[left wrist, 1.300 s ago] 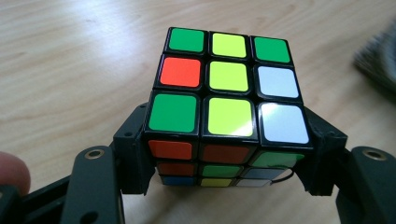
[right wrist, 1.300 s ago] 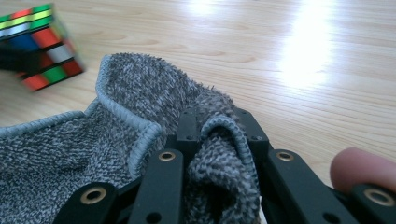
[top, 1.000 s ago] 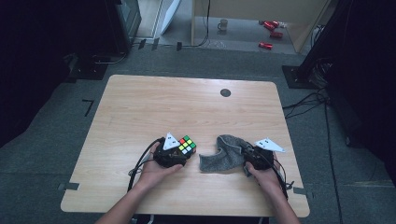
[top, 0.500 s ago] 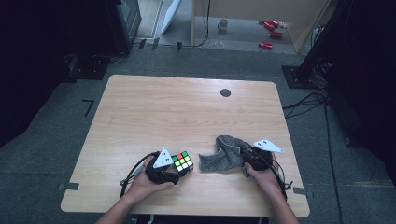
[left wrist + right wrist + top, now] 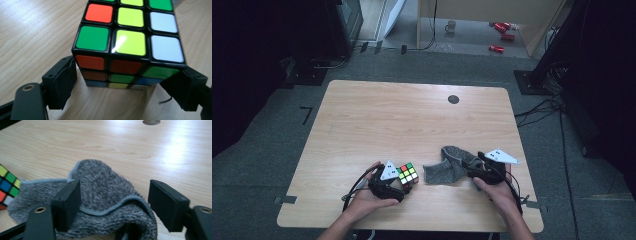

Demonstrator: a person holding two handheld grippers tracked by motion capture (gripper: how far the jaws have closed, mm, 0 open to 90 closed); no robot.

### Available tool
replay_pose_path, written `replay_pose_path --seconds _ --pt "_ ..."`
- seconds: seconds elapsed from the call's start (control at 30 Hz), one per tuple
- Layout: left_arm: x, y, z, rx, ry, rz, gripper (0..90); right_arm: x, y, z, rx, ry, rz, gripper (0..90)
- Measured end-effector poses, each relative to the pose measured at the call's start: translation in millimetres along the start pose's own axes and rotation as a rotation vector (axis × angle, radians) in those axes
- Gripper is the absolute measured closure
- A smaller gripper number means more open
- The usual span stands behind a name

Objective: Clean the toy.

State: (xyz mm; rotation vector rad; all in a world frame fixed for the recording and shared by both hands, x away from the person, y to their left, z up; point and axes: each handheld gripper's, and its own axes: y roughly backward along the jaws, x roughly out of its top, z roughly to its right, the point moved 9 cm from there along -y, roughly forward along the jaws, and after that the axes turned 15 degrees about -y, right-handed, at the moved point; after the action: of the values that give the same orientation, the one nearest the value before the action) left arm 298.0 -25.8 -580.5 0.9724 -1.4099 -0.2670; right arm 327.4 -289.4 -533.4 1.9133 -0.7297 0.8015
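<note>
Since a second ago the left tool point(image 5: 398, 184) and the puzzle cube point(image 5: 408, 174) have shifted toward the near-left of the bench point(image 5: 412, 120); the cloth has hardly moved. Left tool: jaws have just opened further and stand wide, flanking the cube point(image 5: 127, 42) on both sides, pads not visibly pressing. Cube rests on the bench near its front edge, just left of the grey cloth point(image 5: 446, 167). Right tool point(image 5: 115, 205): jaws have just opened wide, a raised fold of cloth point(image 5: 105, 192) lying loose between them. Cloth sits crumpled at front right, just beside the cube.
</note>
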Motion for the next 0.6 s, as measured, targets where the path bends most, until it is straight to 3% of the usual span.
replay_pose_path --seconds 0.13,0.27,0.37,0.57,0.6 --pt "1.0 -1.8 -2.2 0.018 0.007 -0.003 18.5 2.6 5.3 -11.2 0.016 0.018 0.016 23.5" --pt "5.4 -6.3 -1.6 0.056 -0.020 -0.016 24.5 -0.4 4.8 -19.7 0.010 0.046 0.011 22.9" --pt "7.2 -6.4 -1.3 0.057 -0.025 -0.007 34.2 -2.8 3.3 -22.2 0.004 0.052 0.004 22.7" --pt "7.8 -4.5 -0.9 0.059 -0.039 0.002 34.9 -1.8 4.0 -25.4 0.003 0.048 0.012 22.1" --pt "11.0 -0.6 -0.6 0.056 -0.042 0.030 35.0 -0.5 5.5 -28.4 0.008 0.050 0.019 21.3"
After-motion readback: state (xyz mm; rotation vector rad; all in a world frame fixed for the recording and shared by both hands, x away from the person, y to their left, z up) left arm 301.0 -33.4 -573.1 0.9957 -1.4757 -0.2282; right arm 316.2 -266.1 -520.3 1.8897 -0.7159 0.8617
